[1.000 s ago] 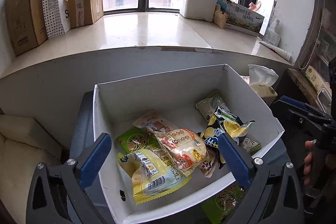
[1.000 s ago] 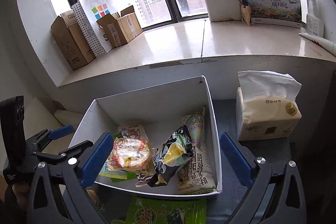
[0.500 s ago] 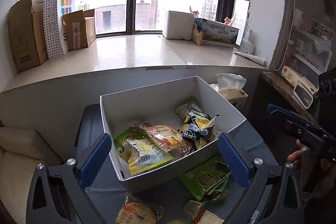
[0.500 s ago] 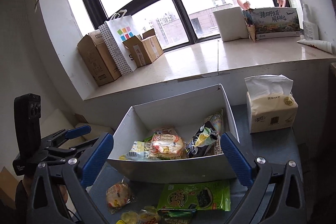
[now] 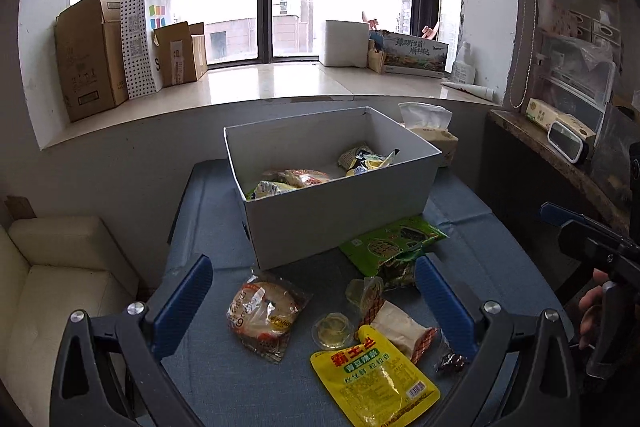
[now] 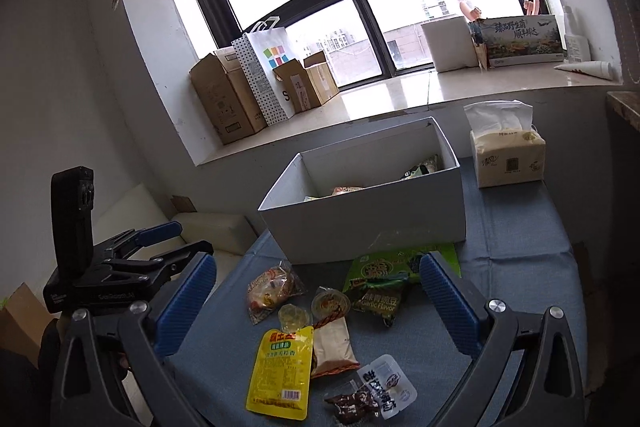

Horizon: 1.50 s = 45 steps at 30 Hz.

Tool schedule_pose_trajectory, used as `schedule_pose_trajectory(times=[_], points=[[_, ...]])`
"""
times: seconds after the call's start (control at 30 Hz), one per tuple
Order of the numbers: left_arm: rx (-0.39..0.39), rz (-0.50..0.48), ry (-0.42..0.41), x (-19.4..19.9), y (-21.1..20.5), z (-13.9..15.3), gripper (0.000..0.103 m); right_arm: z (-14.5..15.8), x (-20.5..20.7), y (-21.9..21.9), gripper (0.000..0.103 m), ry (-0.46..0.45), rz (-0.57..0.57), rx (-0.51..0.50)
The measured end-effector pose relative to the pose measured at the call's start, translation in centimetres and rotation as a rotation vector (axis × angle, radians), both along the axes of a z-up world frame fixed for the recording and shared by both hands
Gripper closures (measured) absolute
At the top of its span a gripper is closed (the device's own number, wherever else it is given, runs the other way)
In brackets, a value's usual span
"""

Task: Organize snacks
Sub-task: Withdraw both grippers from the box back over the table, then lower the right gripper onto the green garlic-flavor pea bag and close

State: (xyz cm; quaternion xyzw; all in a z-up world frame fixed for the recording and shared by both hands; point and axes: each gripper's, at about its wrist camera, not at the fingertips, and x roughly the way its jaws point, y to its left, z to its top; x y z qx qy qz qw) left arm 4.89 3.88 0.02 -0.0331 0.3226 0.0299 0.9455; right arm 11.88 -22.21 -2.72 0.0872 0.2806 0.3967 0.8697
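Blue cloth covers the worktop (image 5: 224, 379) you're working over. White box (image 5: 340, 215) sits at its far side, under the window sill, already holding several snack packets (image 5: 296, 179); you can only see their tops over the box wall.

Loose snacks lie on the cloth in front of the box:
- round bun in clear wrap (image 5: 264, 311), nearest your left gripper's left finger
- green seaweed pack (image 5: 394, 241), touching the box's front wall
- green garlic-pea pack (image 6: 378, 297), overlapping the seaweed pack's near edge
- two small jelly cups (image 5: 333, 330), just beside each other, between the bun and the green packs
- yellow pouch (image 5: 376, 375), closest to you, with a pale orange-trimmed packet (image 5: 400, 331) partly overlapping it on the right
- white packet with dark print (image 6: 387, 385) and a small dark wrapped snack (image 6: 352, 405), touching, at the near edge in the right wrist view

Tissue pack (image 6: 507, 155) stands to the right of the box, apart from it.

Your left gripper (image 5: 312, 303) hangs above the loose pile, jaws spread wide, nothing between them. Your right gripper (image 6: 316, 303) is the same: jaws wide apart, empty, framing the same pile. Neither touches a snack. Each gripper shows at the edge of the other's view, with your fingers on the handle.
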Motion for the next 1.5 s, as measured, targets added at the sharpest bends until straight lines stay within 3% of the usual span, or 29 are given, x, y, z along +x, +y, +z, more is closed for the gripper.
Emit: schedule_pose_trajectory(times=[0.23, 0.47, 0.63, 0.87, 1.03, 1.1, 1.2, 1.5], points=[[-0.098, 0.006, 0.042, -3.7, 0.5, -2.9, 0.000, -3.6, -1.2, -1.8, 0.000, 0.043, -0.085, -0.088], [-0.138, 0.020, 0.069, -4.3, 1.1, -4.1, 0.000, -7.4, 0.2, 0.3, 0.000, 0.126, -0.055, -0.193], [-0.144, 0.020, 0.086, -4.4, 1.2, -5.0, 0.000, -9.3, 3.1, 3.9, 0.000, 0.160, 0.002, -0.286], [-0.144, 0.046, 0.113, -4.6, 2.3, -6.0, 0.000, -10.9, 8.8, 6.6, 0.000, 0.256, -0.012, -0.278], [-0.157, 0.063, 0.127, -4.6, 3.0, -6.6, 0.000, -11.7, 10.0, 8.3, 0.000, 0.243, -0.017, -0.335], [-0.159, 0.065, 0.131, -4.5, 3.2, -6.8, 0.000, -12.1, 10.1, 8.8, 0.009, 0.256, 0.004, -0.336], [-0.162, 0.070, 0.134, -4.5, 3.3, -6.9, 0.000, -12.9, 10.2, 9.5, 0.044, 0.263, 0.001, -0.396], [-0.145, 0.073, 0.154, -4.0, 3.1, -7.4, 0.000, -12.0, 8.5, 9.3, 0.052, 0.206, 0.018, -0.396]])
